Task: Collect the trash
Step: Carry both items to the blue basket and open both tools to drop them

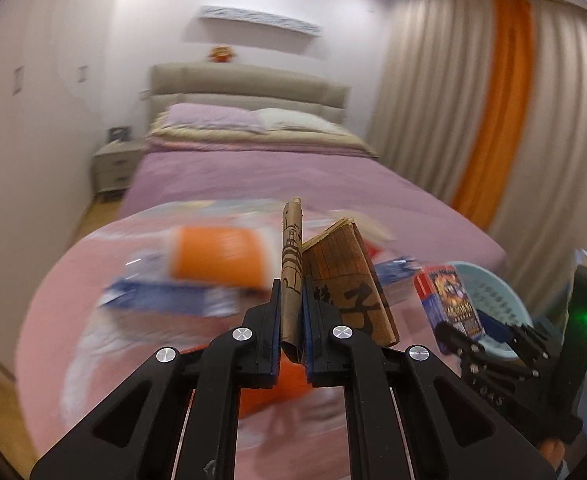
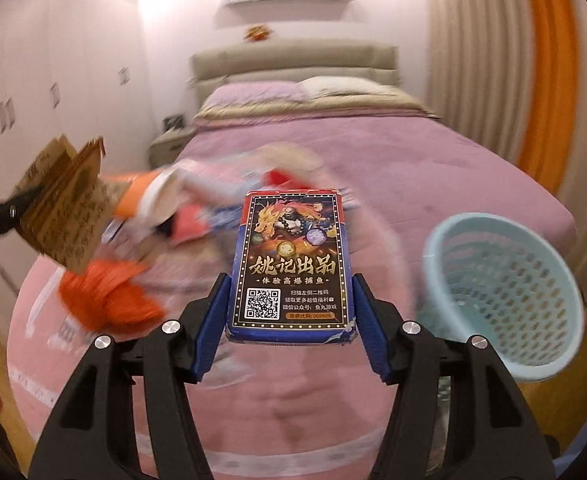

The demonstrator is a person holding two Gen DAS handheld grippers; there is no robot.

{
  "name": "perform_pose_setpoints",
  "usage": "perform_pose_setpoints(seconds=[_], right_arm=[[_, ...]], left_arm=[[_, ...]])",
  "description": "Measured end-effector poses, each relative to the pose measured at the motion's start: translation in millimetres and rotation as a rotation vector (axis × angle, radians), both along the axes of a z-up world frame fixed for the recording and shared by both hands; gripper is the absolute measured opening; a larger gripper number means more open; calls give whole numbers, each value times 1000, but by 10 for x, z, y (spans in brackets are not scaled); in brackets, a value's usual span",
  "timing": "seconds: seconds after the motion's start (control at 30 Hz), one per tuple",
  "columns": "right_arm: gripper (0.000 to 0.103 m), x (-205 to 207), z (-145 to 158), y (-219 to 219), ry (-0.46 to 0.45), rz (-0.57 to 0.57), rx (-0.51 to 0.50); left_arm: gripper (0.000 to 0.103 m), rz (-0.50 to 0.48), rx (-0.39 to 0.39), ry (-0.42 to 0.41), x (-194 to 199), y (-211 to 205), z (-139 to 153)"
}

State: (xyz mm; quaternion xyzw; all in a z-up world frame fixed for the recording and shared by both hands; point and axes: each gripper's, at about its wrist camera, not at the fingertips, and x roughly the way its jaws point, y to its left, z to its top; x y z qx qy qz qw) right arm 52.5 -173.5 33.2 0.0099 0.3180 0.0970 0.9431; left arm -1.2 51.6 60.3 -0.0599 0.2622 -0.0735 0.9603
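Trash held — one brown wrapper (image 1: 335,280) pinched in left tongs (image 1: 291,300), one card box (image 2: 291,264) clamped in right tongs (image 2: 291,304).

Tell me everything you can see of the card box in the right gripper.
The card box is a small printed carton, blue and red with a dark panel bearing a dragon picture, gold Chinese lettering and a QR code. It stands upright, lifted above the bed, pinched at its lower sides by the right gripper. The basket is to its right.
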Motion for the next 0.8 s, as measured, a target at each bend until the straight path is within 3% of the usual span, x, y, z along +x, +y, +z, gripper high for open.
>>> perform_pose_setpoints(seconds=[0.17,0.4,0.47,0.67,0.77,0.8], right_arm=[[57,101,100,-756,-18,-196,26],[57,335,-83,-1685,94,-414,82],[57,372,-165,-1838,123,-445,91],[57,554,-447,-2142,218,-501,123],[58,569,-528,-2208,243,-517,124],[58,577,-552,-2241,253,-523,133]], left_arm=[[7,-166,1,41,392,-710,6],[7,-358,0,117,927,-1685,-148],[7,-374,35,157,1109,-1968,-256],[7,-418,46,264,1536,-2415,-649],[10,-472,12,305,1603,-2544,-758],[16,-515,-31,333,1648,-2563,-800]])
